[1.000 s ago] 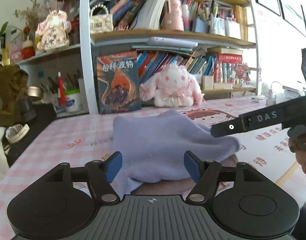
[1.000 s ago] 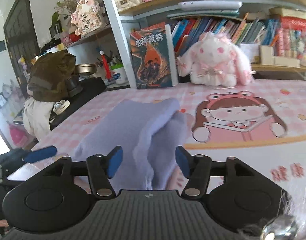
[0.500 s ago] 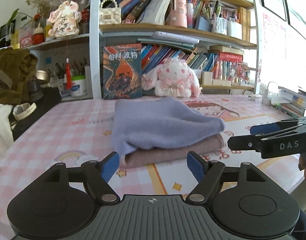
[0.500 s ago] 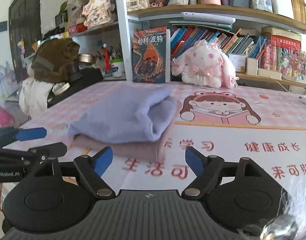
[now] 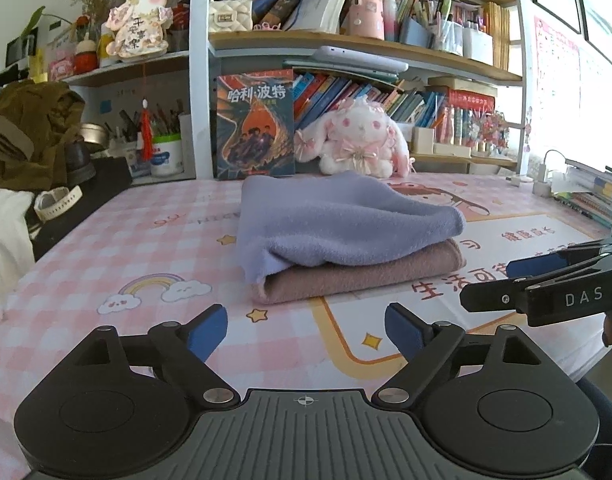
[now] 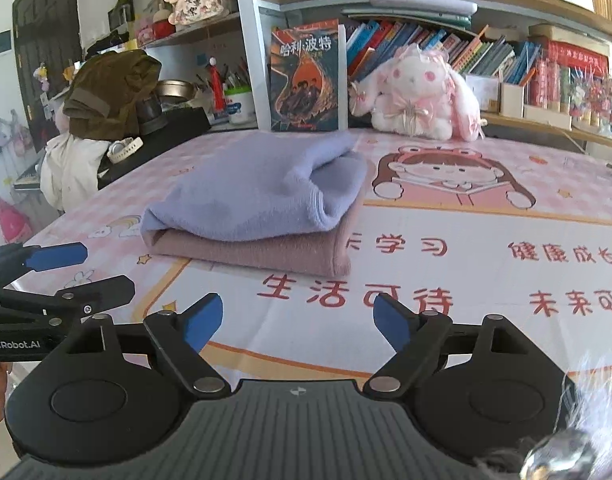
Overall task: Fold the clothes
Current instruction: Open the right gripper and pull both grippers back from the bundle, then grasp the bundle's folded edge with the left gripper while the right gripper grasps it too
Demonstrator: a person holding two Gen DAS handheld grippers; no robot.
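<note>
A folded lilac garment (image 5: 338, 220) (image 6: 258, 188) lies on top of a folded dusty-pink garment (image 5: 358, 276) (image 6: 266, 250), stacked on the pink cartoon table mat (image 5: 146, 248). My left gripper (image 5: 306, 320) hovers short of the stack's near edge; its jaws are opening and nothing is between them. My right gripper (image 6: 297, 308) stands open and bare, a little in front of the stack's right corner. Each gripper shows in the other's view, the right gripper (image 5: 490, 284) at the right edge and the left gripper (image 6: 106, 270) at the left edge.
A plush rabbit (image 5: 358, 144) and an upright book (image 5: 254, 124) stand behind the stack against a crowded bookshelf (image 5: 346, 44). An olive garment heap (image 5: 30, 132) and white cloth sit off the table's left side. Books and a cable lie at far right (image 5: 586, 196).
Both grippers have drawn back from the lilac garment and opened wider. The garment, between the jaws a second ago, now lies free on the pink one.
</note>
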